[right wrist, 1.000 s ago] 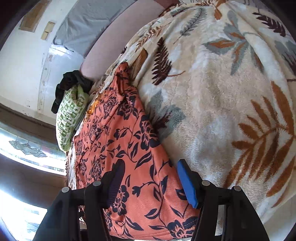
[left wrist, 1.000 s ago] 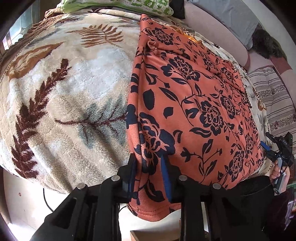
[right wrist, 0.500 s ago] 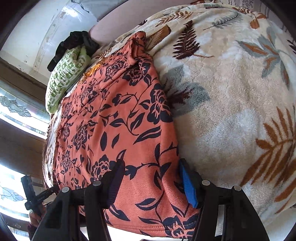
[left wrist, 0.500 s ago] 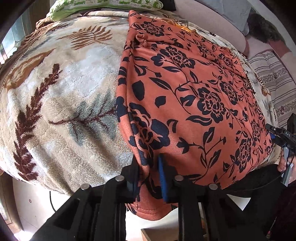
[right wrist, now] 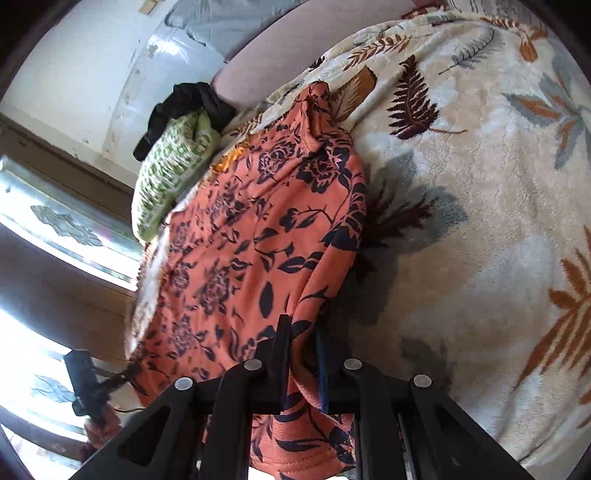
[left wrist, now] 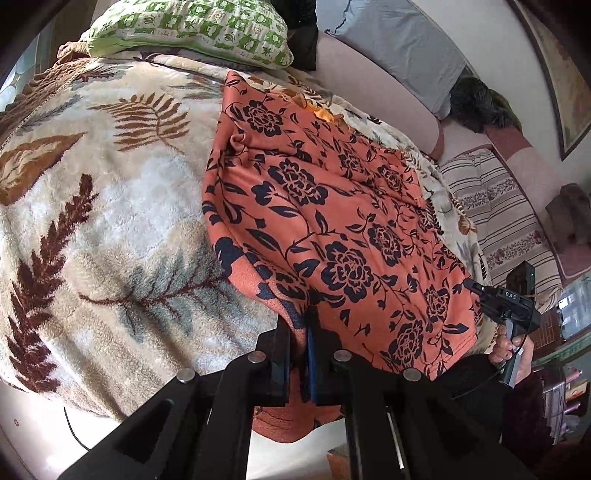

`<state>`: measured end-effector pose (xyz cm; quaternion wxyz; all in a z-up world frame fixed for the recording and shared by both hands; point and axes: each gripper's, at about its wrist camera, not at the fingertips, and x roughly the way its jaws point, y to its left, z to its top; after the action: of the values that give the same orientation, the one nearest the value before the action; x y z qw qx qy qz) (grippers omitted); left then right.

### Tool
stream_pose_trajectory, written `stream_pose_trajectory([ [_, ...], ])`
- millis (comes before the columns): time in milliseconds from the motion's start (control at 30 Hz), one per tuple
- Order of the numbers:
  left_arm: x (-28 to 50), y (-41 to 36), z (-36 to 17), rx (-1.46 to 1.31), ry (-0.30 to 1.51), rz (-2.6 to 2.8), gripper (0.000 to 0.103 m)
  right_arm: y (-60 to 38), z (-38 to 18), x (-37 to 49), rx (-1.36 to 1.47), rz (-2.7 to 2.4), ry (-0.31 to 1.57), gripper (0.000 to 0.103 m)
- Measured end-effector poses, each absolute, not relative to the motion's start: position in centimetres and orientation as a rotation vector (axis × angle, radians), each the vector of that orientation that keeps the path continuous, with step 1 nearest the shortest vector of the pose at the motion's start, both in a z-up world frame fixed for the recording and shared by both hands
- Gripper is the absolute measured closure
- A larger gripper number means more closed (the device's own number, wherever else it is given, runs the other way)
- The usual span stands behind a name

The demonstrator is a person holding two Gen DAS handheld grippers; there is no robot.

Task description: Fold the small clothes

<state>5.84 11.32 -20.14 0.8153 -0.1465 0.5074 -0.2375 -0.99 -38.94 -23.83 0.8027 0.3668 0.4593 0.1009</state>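
An orange garment with dark blue flowers (left wrist: 332,221) lies spread on a leaf-patterned fleece blanket (left wrist: 110,221). My left gripper (left wrist: 299,325) is closing its jaws on the garment's near left corner, and the pads pinch the hem, which is raised a little. In the right wrist view my right gripper (right wrist: 301,328) is closing its jaws on the other near corner of the garment (right wrist: 251,240), with cloth bunched between the pads. Each gripper shows in the other's view: the right gripper (left wrist: 468,285) at the hem, the left gripper (right wrist: 127,373) at the lower left.
A green patterned pillow (left wrist: 192,26) and a black cloth (right wrist: 184,107) lie at the blanket's far end. A grey pillow (left wrist: 399,48) and a striped cushion (left wrist: 498,206) sit to the right. The blanket (right wrist: 480,221) stretches wide beside the garment.
Both grippers have closed on the garment's near hem; the right one was wide apart until just now. The left gripper has risen and pulled its corner up off the blanket.
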Motion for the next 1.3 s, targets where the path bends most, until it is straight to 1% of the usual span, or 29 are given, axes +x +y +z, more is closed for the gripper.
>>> stream_pose_trajectory([
  [233, 10.8, 10.4, -16.6, -0.323, 1.034, -0.569, 0.096, -38.1, -23.1, 3.0, 0.996, 0.359, 0.919, 0.09],
  [333, 14.8, 10.2, -15.6, -0.342, 1.02, -0.569, 0.096, -37.6, -22.4, 6.5, 1.022, 0.375, 0.886, 0.092],
  [433, 20.3, 10.4, -15.1, -0.373, 1.015, -0.545, 0.096, -38.3, -21.9, 10.9, 1.068, 0.354, 0.828, 0.093],
  [567, 29.3, 10.9, -15.7, -0.425, 1.009, -0.465, 0.096, -40.8, -22.0, 17.7, 1.134, 0.274, 0.709, 0.093],
  [633, 33.4, 10.8, -16.4, -0.441, 0.991, -0.412, 0.096, -41.7, -22.3, 20.4, 1.103, 0.214, 0.677, 0.093],
  [667, 35.0, 10.8, -17.0, -0.451, 0.986, -0.386, 0.096, -41.8, -22.3, 21.5, 1.049, 0.183, 0.691, 0.093],
  [700, 36.3, 10.6, -17.7, -0.466, 0.989, -0.38, 0.096, -41.6, -22.3, 22.6, 0.995, 0.164, 0.732, 0.089],
  [800, 37.4, 9.7, -20.2, -0.499, 1.023, -0.366, 0.096, -40.7, -21.7, 23.8, 0.913, 0.207, 0.813, 0.088],
  [867, 36.4, 9.4, -21.2, -0.506, 1.01, -0.35, 0.096, -39.6, -20.7, 23.3, 0.786, 0.256, 0.862, 0.058],
  [900, 35.5, 9.7, -21.3, -0.526, 0.987, -0.342, 0.096, -38.8, -20.3, 22.9, 0.715, 0.261, 0.884, 0.015],
  [933, 34.6, 10.0, -21.3, -0.559, 0.962, -0.342, 0.096, -38.2, -20.0, 22.1, 0.672, 0.272, 0.874, 0.003],
  [1000, 32.9, 10.6, -21.1, -0.615, 0.921, -0.335, 0.096, -37.7, -20.2, 20.2, 0.627, 0.307, 0.808, 0.003],
  [1033, 32.3, 10.8, -20.9, -0.622, 0.913, -0.318, 0.096, -37.2, -20.3, 20.0, 0.598, 0.311, 0.805, 0.003],
  [1100, 32.0, 10.5, -20.4, -0.603, 0.94, -0.29, 0.096, -35.9, -20.8, 20.3, 0.557, 0.339, 0.838, 0.004],
  [1167, 31.6, 10.3, -19.5, -0.617, 0.914, -0.296, 0.096, -34.5, -21.5, 20.9, 0.548, 0.354, 0.852, 0.005],
  [1200, 31.4, 10.2, -19.2, -0.631, 0.899, -0.31, 0.096, -33.5, -22.0, 21.4, 0.537, 0.36, 0.87, 0.007],
  [1233, 31.4, 9.9, -19.0, -0.632, 0.897, -0.318, 0.096, -32.5, -22.3, 22.0, 0.512, 0.363, 0.89, 0.012],
  [1300, 31.6, 9.2, -18.9, -0.594, 0.912, -0.304, 0.096, -30.3, -22.8, 23.0, 0.428, 0.335, 0.916, 0.016],
])
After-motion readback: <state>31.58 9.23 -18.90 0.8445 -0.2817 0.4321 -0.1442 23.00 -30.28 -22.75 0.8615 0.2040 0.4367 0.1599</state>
